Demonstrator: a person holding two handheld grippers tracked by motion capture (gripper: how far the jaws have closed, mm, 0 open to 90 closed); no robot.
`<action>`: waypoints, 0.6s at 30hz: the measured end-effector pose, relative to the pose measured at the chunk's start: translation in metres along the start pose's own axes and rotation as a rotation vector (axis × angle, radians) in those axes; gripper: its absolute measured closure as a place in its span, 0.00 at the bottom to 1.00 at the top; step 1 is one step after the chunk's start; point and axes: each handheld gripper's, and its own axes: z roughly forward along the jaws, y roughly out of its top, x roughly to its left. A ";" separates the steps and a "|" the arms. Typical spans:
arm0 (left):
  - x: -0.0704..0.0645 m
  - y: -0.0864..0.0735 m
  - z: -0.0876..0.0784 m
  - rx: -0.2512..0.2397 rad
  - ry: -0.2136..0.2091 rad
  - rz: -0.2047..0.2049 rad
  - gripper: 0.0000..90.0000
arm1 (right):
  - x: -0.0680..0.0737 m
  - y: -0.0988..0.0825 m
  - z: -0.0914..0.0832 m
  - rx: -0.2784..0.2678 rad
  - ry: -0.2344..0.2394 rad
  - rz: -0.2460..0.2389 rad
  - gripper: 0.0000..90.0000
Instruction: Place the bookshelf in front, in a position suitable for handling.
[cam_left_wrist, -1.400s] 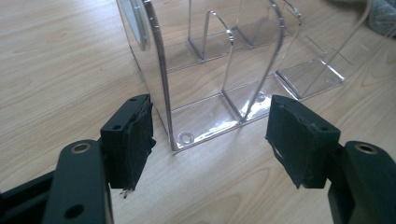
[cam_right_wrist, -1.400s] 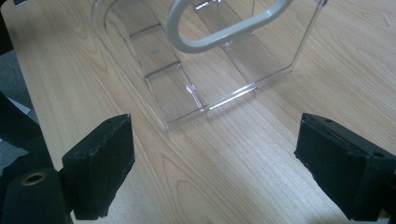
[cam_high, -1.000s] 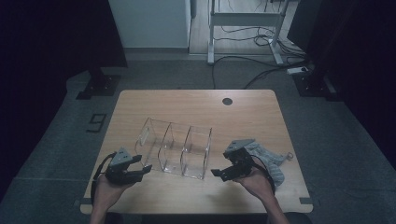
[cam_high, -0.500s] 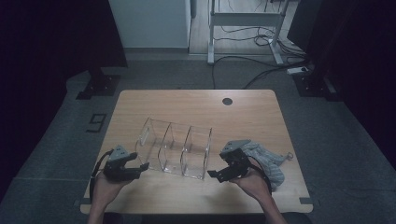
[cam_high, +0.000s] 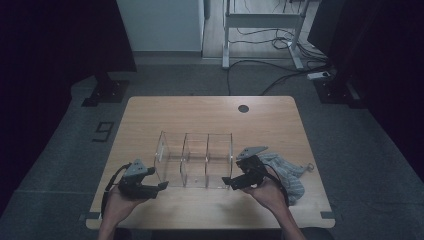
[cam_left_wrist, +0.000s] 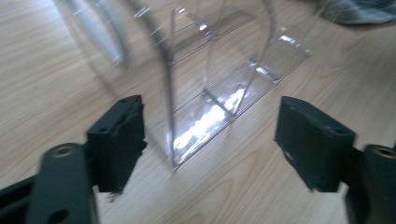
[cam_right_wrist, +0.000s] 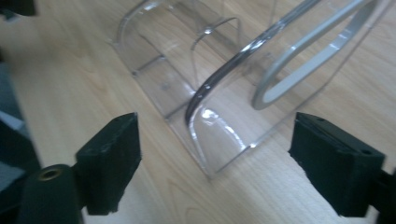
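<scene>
Nearest the person, the left gripper sits low over the light wooden tabletop, its jaws wide apart and just opened further, gripping nothing. Ahead of it, between the two grippers, stands the clear plastic three-compartment organiser; its near end wall lies in line with the gap, untouched. The right gripper faces the opposite end, jaws wide, having just closed a little, empty. Behind it lies a crumpled grey cloth
</scene>
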 end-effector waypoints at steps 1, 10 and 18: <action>0.003 -0.003 -0.002 -0.003 0.012 -0.013 0.23 | 0.000 0.001 0.001 0.005 -0.014 -0.005 0.21; 0.029 -0.016 -0.009 0.003 0.099 -0.060 0.15 | -0.011 0.000 0.001 -0.004 -0.066 0.029 0.46; 0.038 -0.014 -0.007 -0.023 0.102 -0.017 0.13 | -0.024 0.000 -0.007 -0.005 -0.110 0.030 0.68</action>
